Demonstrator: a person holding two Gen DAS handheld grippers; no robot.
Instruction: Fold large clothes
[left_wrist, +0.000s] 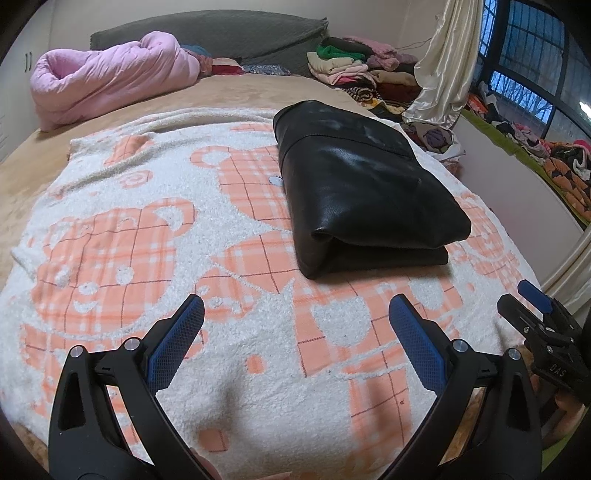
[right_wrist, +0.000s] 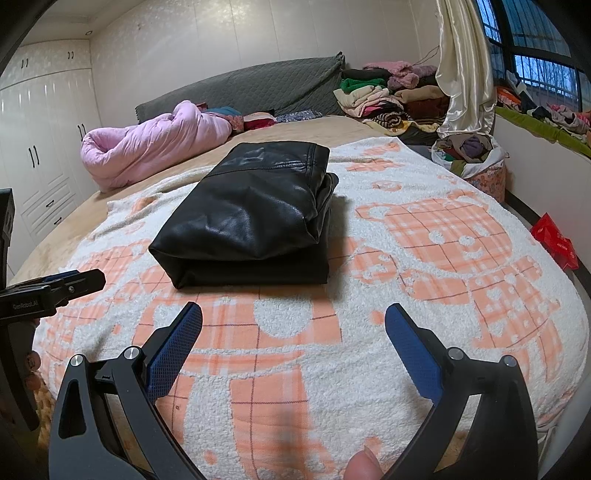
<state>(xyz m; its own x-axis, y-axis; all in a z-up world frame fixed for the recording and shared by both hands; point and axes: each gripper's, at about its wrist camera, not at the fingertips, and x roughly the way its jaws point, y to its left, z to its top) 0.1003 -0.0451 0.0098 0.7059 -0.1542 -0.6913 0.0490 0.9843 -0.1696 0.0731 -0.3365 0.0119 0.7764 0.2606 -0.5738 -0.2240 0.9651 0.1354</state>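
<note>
Lying folded on the blanket (left_wrist: 129, 229), the black jacket (left_wrist: 362, 184) sits beyond both spread, empty claws (left_wrist: 295, 332) (right_wrist: 293, 332).

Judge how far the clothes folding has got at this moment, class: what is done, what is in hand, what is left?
Done: the black leather garment lies folded into a compact stack on the bear-patterned blanket. In hand: nothing; the left gripper and right gripper are both open and empty, short of the garment. Left: possibly moving the bundle aside, and perhaps the loose clothes pile near the headboard.
</note>
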